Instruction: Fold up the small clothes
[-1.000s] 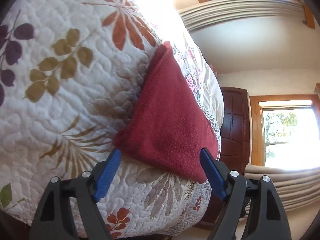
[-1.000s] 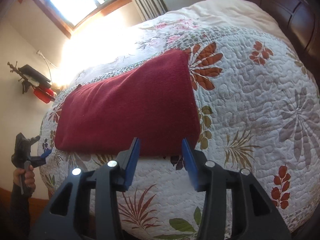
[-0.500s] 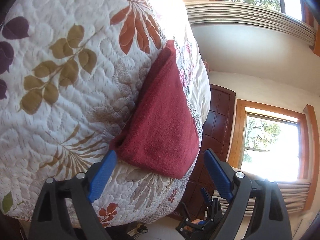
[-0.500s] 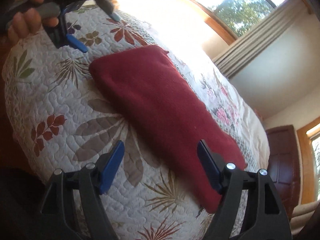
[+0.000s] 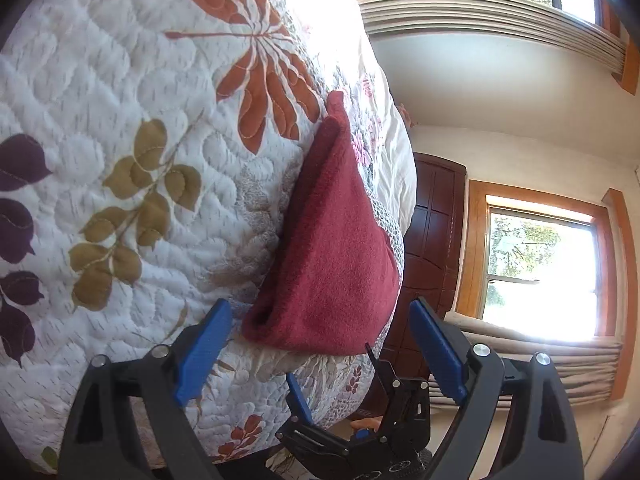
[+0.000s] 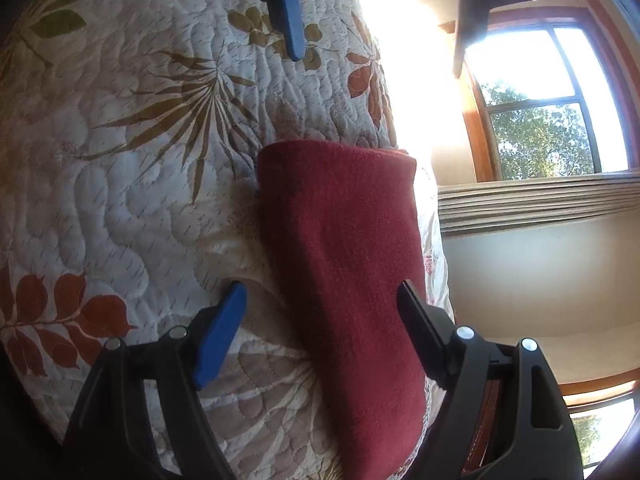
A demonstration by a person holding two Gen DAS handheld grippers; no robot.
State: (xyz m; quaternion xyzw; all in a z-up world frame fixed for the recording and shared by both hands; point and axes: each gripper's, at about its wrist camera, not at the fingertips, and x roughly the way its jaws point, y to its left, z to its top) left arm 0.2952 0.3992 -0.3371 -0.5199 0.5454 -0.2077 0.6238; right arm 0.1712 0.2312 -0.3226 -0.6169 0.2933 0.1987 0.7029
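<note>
Both tongs swung round to opposite short ends of the red cloth (image 6: 344, 264) since a second ago. It lies folded in a long strip on the quilted bed (image 5: 120, 128), near the bed's edge. Left tongs (image 5: 320, 354) released, spread wide at one end; right tongs (image 6: 320, 320) released, straddling the other end. Risk: a pinch may catch only the top layer, so the fold peels open, or drag the strip off the edge

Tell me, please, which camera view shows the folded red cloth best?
The right wrist view: the red cloth lies broad and nearly face-on on the quilt, between the open right tool's fingers. The left wrist view shows it obliquely, narrowing away, with its layered near end visible.
</note>
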